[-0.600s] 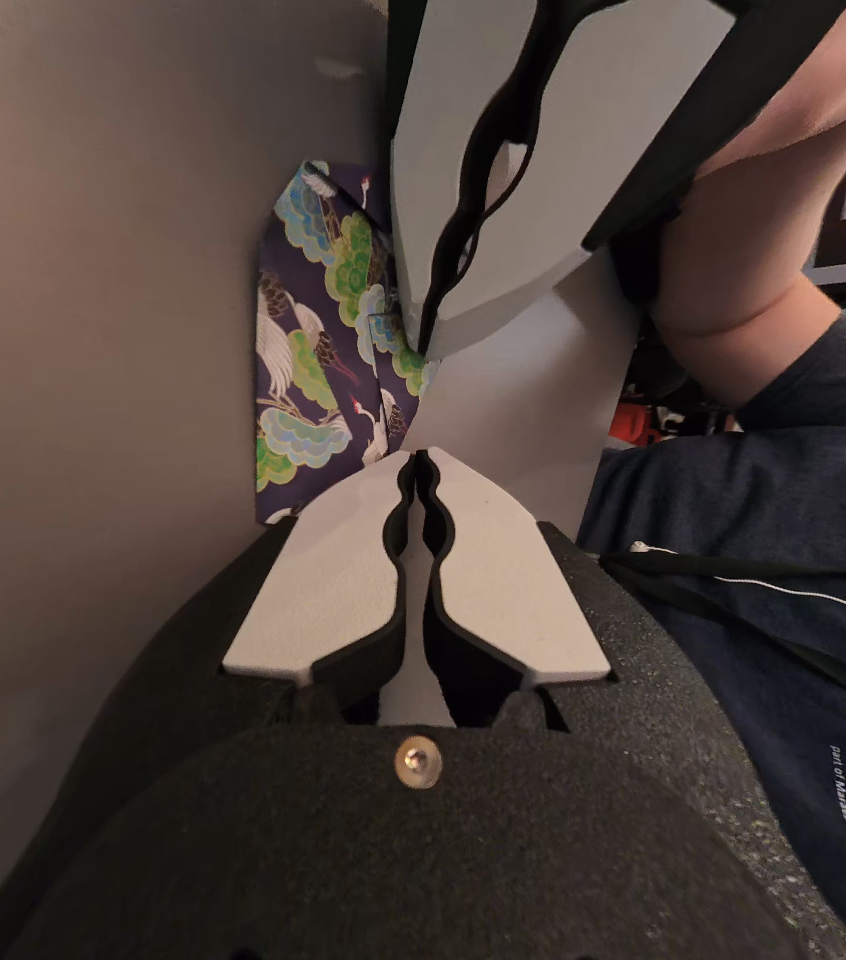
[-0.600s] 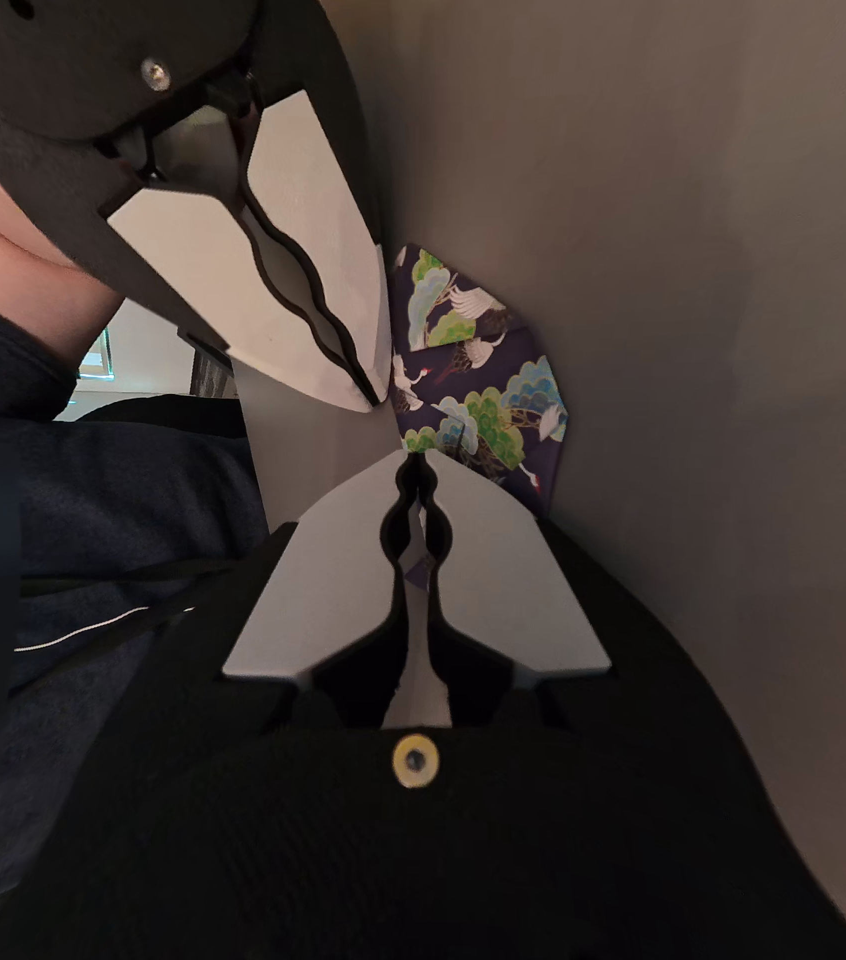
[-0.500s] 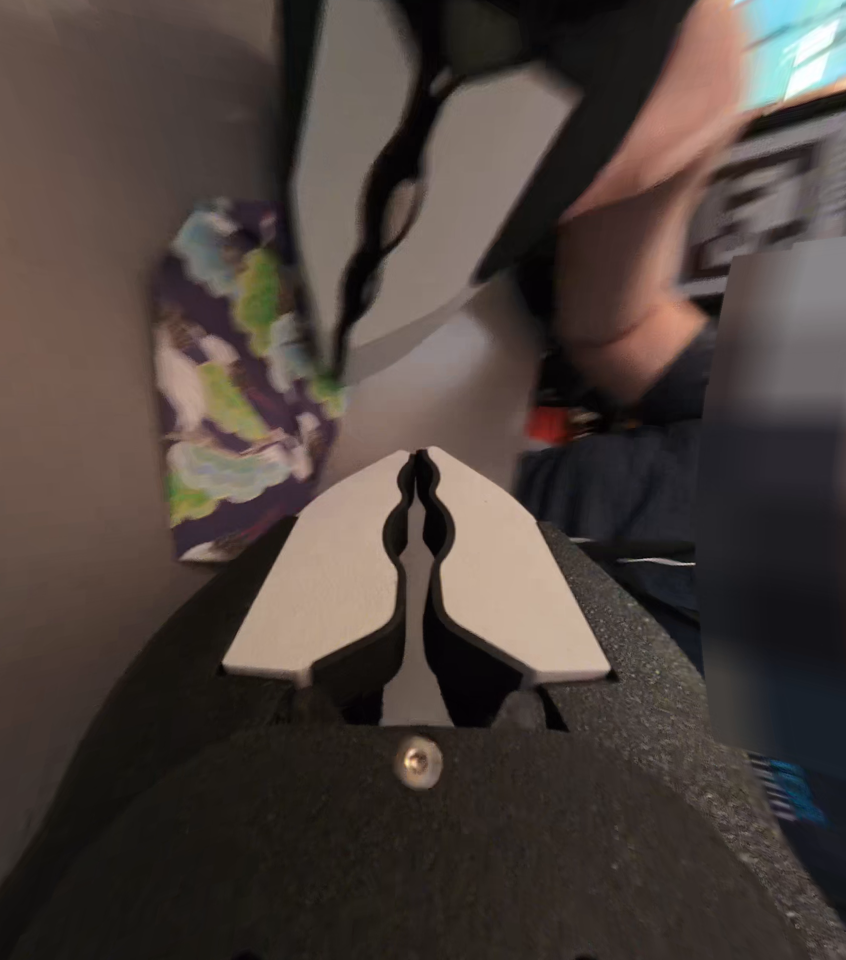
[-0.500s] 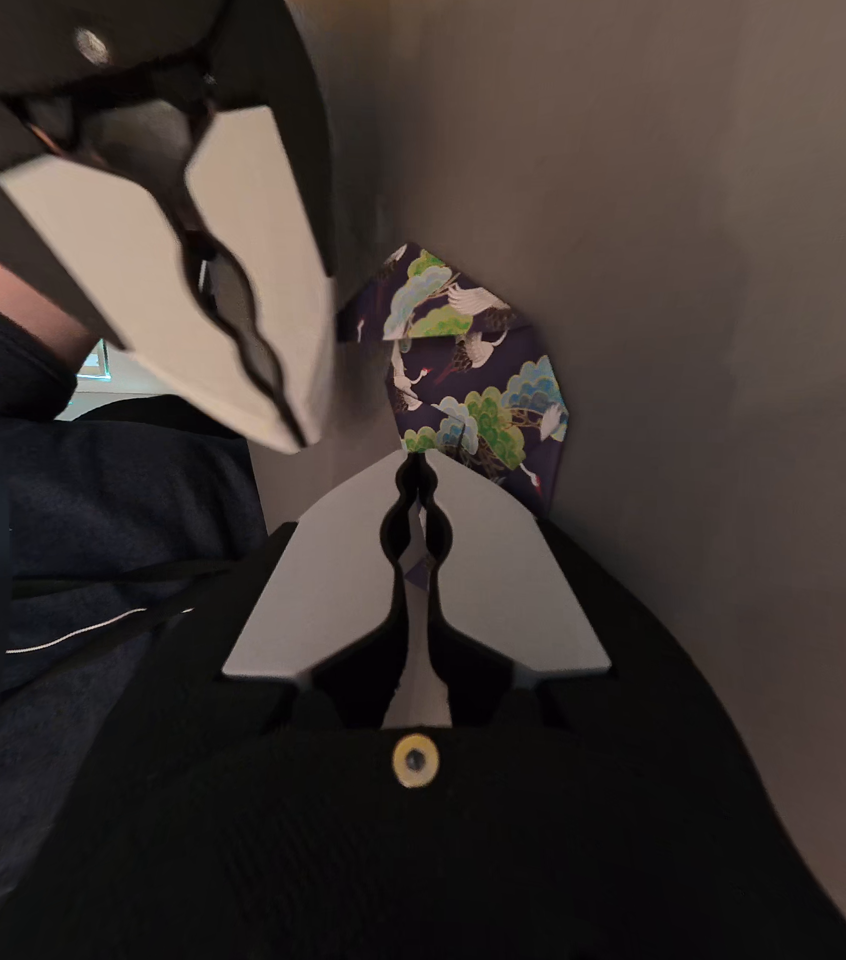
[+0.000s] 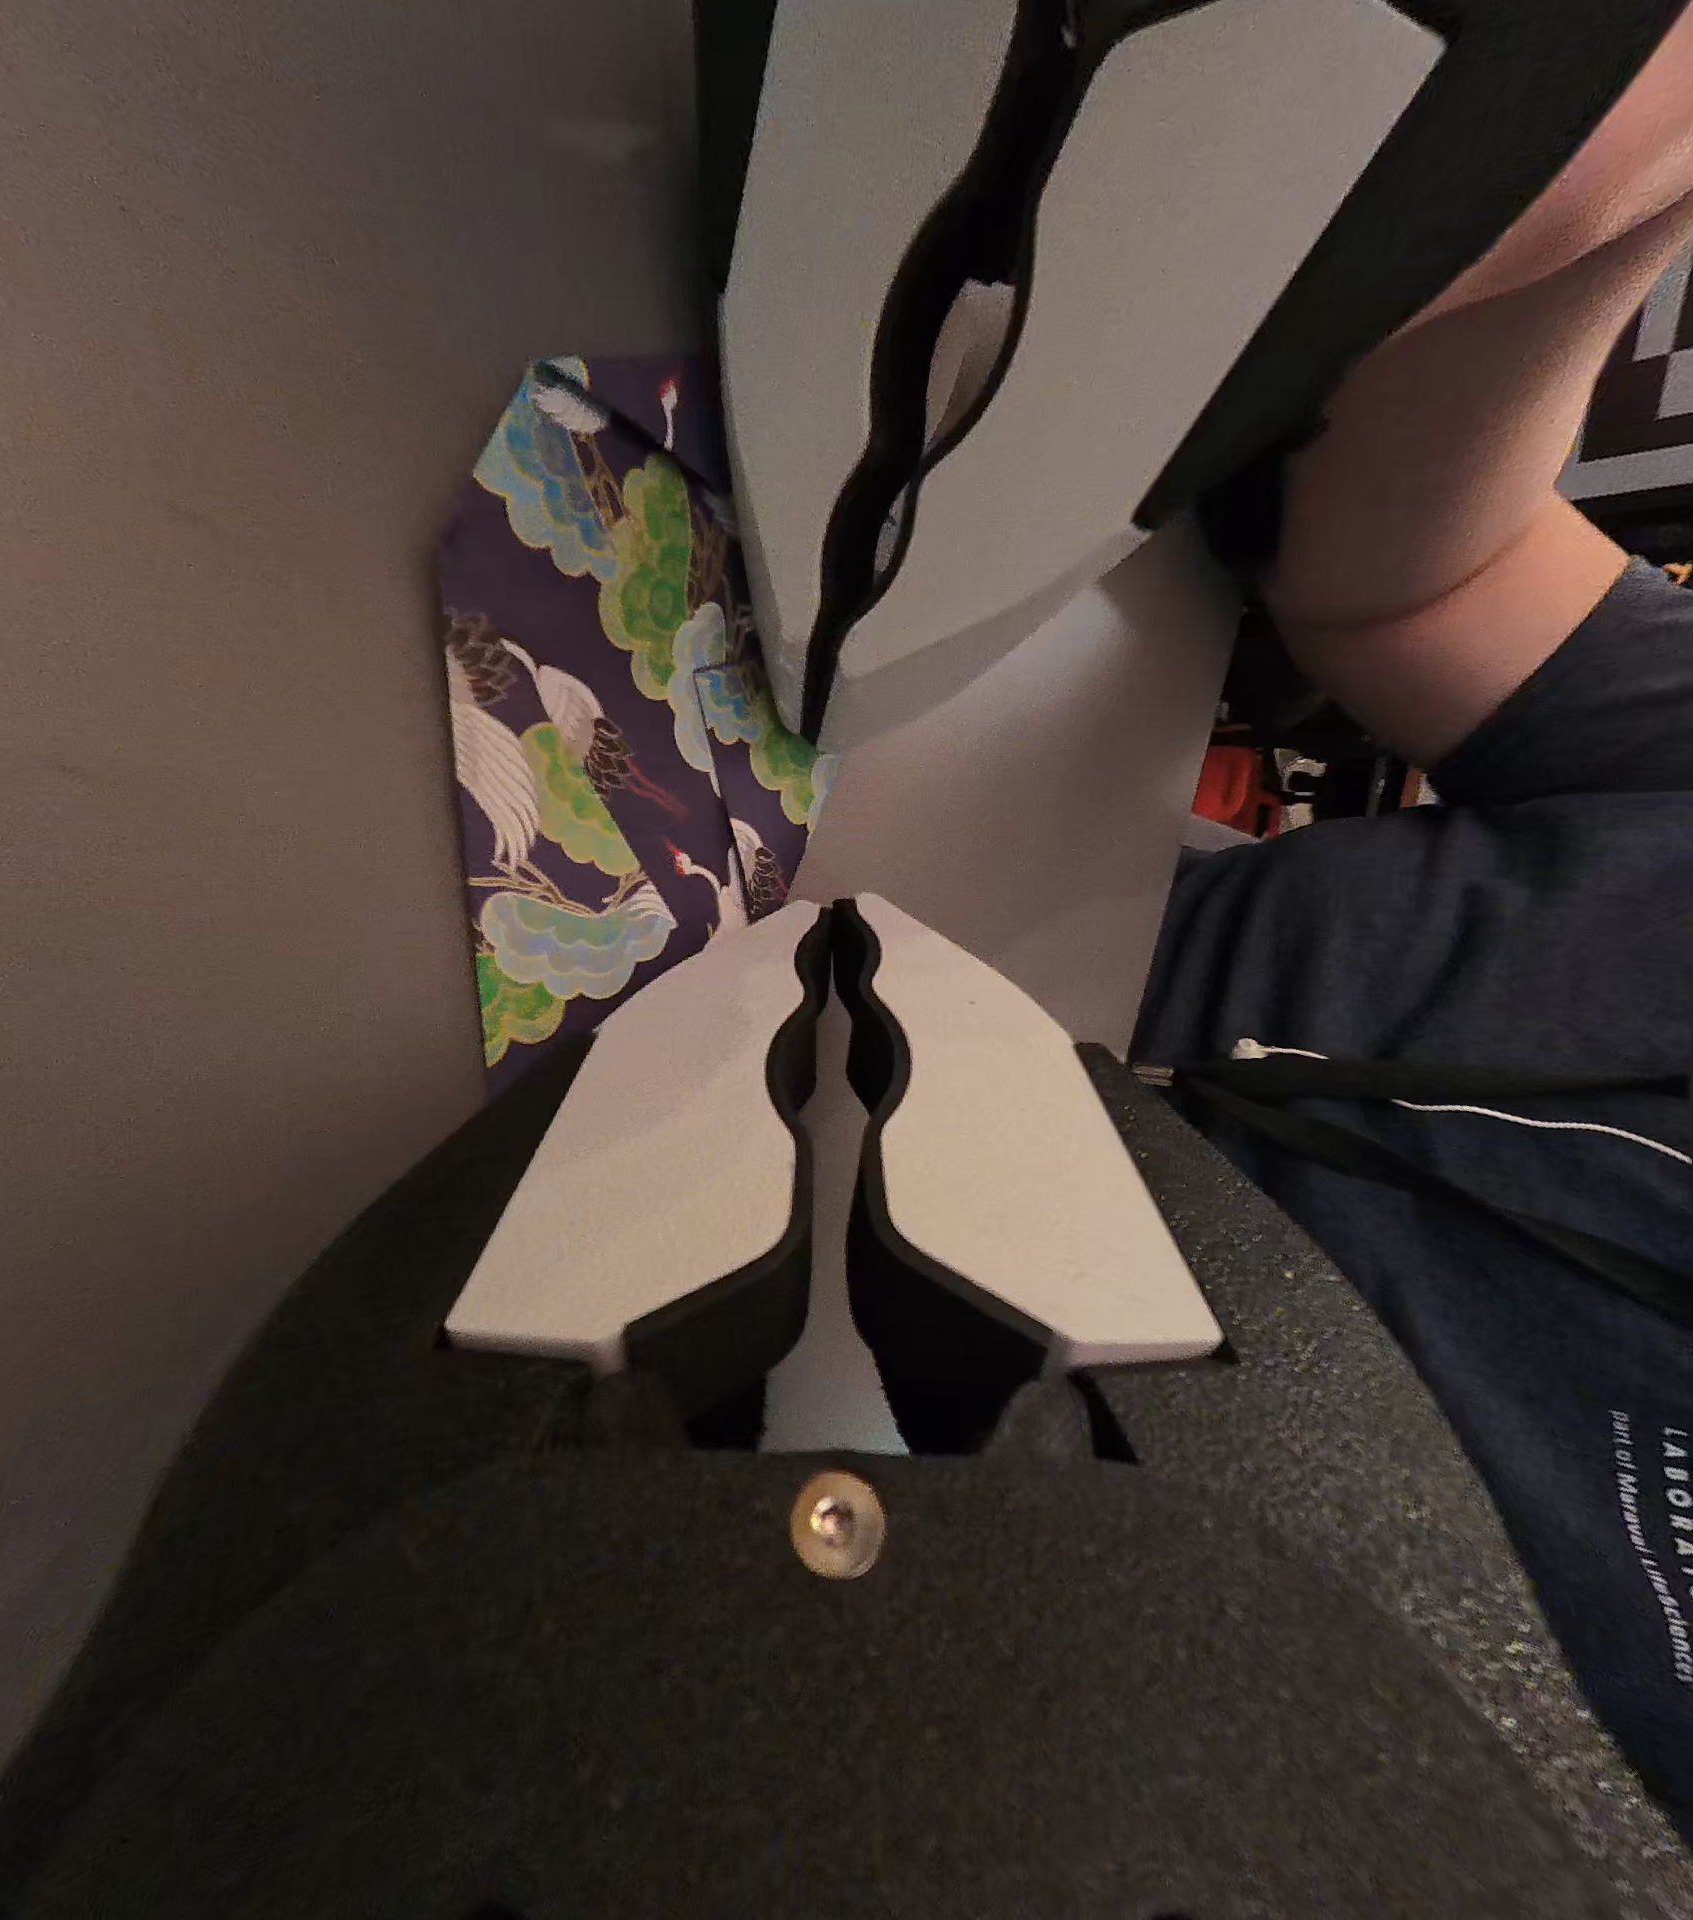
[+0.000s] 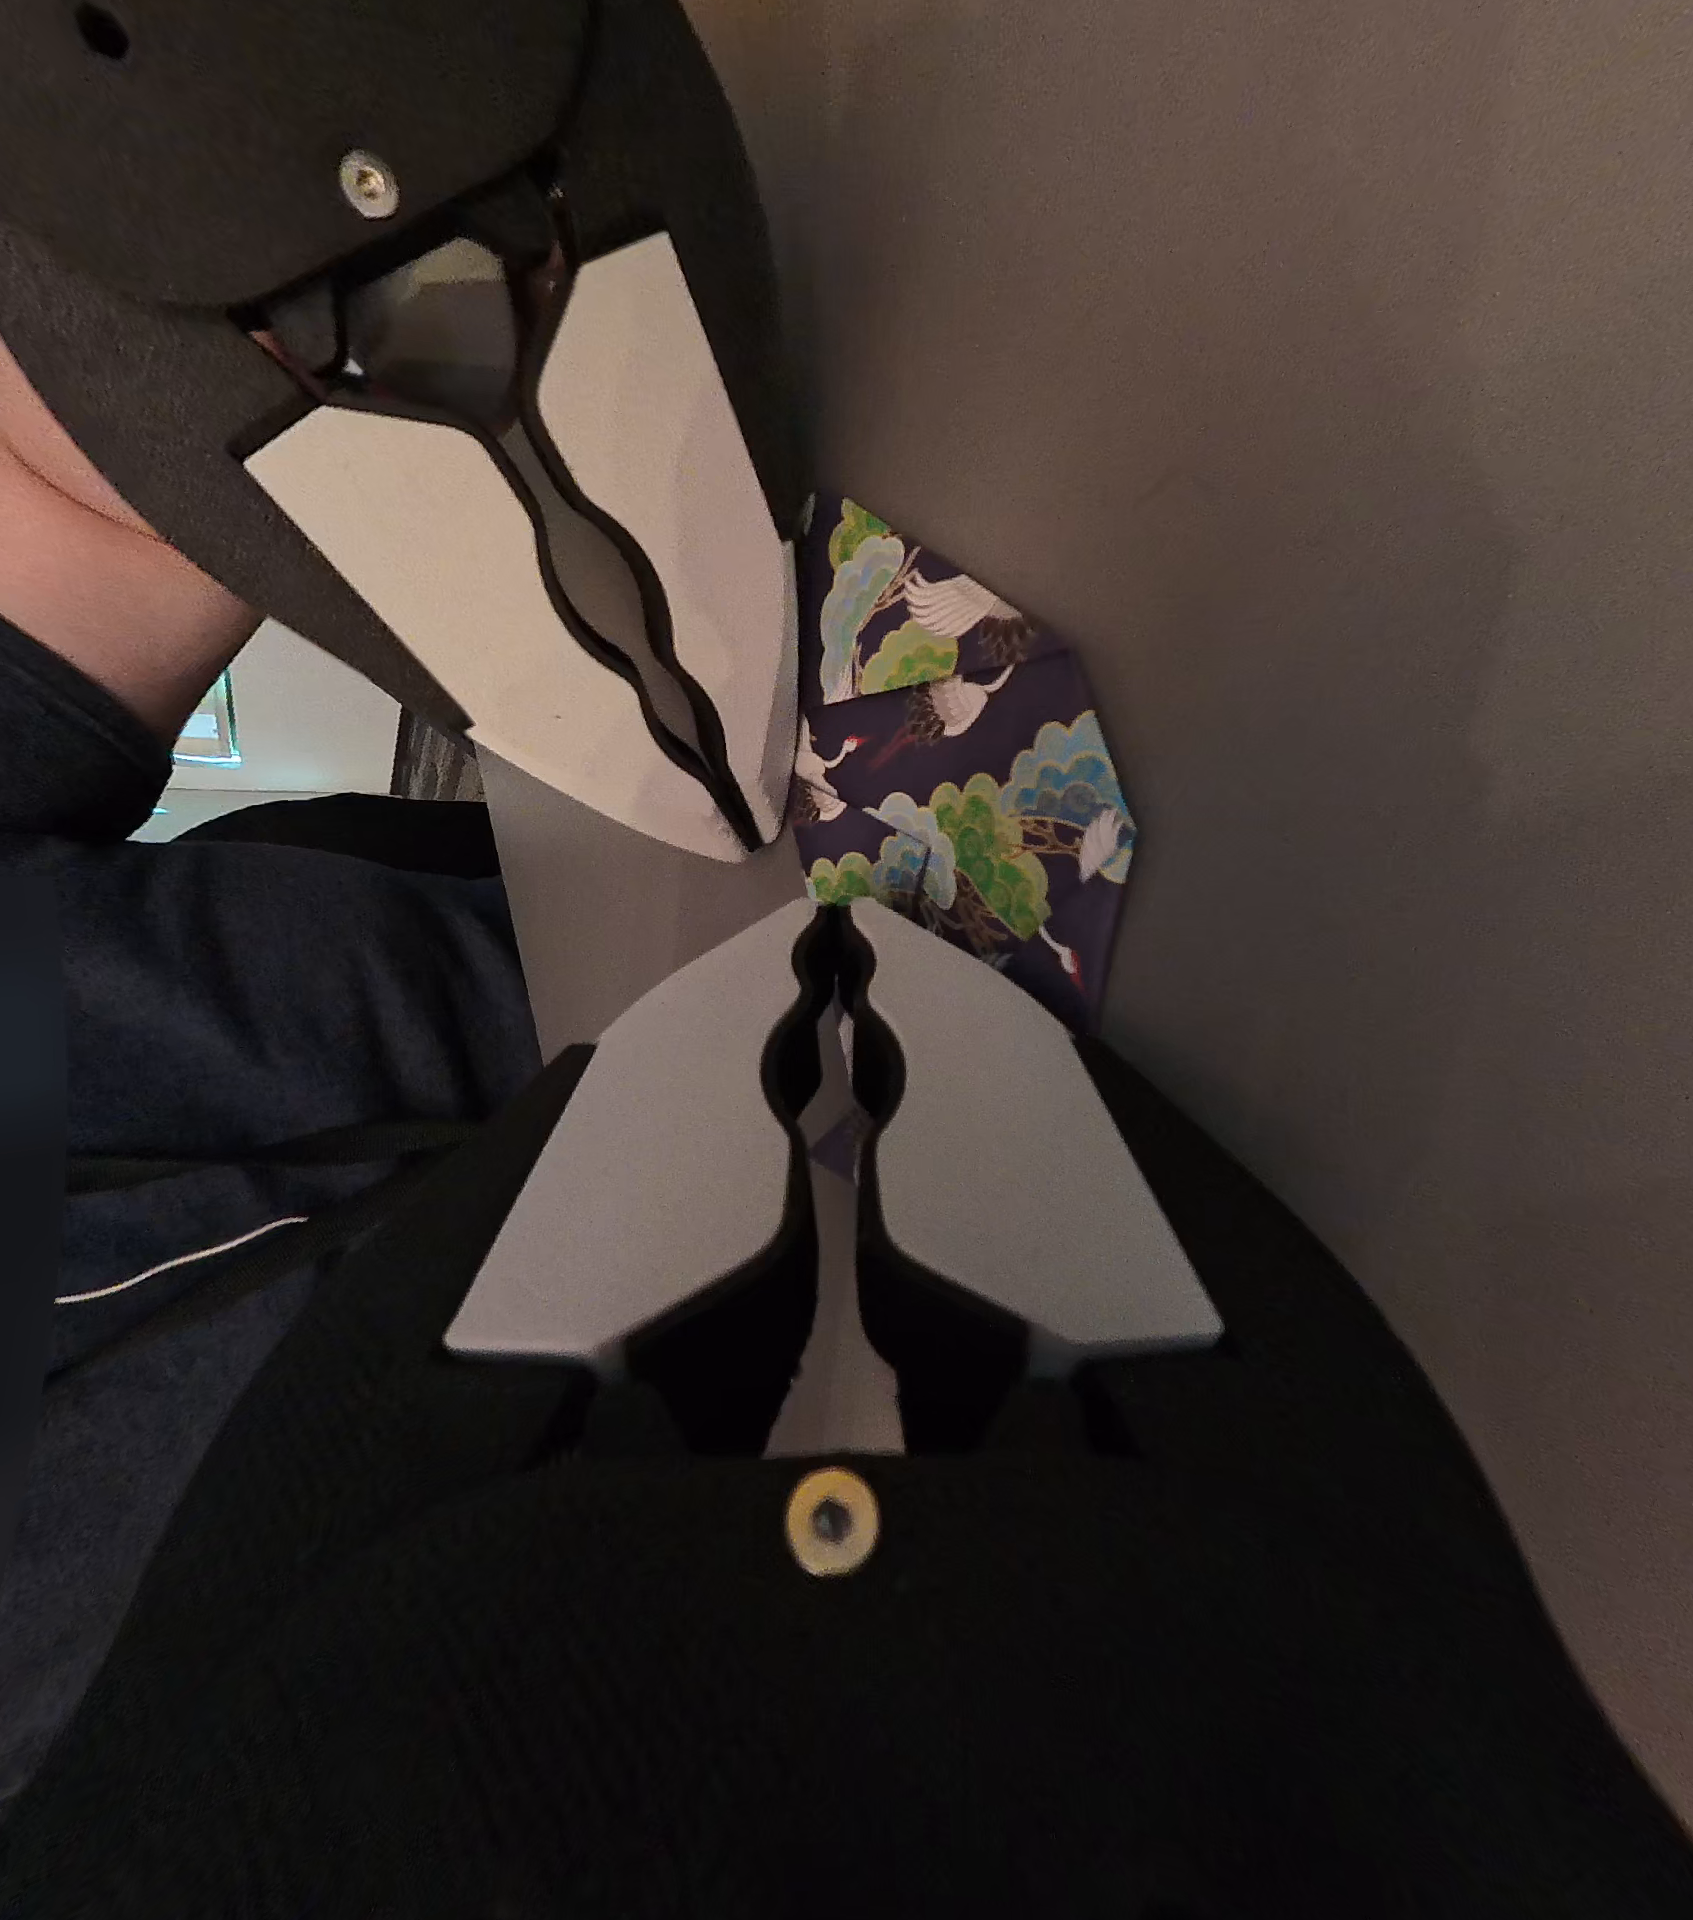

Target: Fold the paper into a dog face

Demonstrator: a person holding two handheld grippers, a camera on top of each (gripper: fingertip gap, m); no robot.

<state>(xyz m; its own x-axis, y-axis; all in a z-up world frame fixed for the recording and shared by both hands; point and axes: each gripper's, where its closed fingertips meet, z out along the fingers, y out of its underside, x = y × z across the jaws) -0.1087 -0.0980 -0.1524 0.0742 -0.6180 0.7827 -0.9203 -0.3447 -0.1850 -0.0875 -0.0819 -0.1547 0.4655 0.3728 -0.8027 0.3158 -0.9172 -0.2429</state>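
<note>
The folded paper, dark purple with cranes and green and blue clouds, lies flat on the grey table. My left gripper is shut, its tips at the paper's near edge. I cannot tell whether it pinches a layer. My right gripper is shut on a corner of the paper; a purple and white bit shows between its fingers. Each gripper shows in the other's view, the right and the left, tips close together at the same edge.
The table's front edge runs just behind both grippers. The person's bare forearm and dark blue shirt are close behind it. Bare grey table lies beyond the paper. Less than 4 cm separates the two grippers' tips.
My left gripper swung briefly away from the paper and has come back to its edge. My right gripper has stayed shut in place on the paper.
</note>
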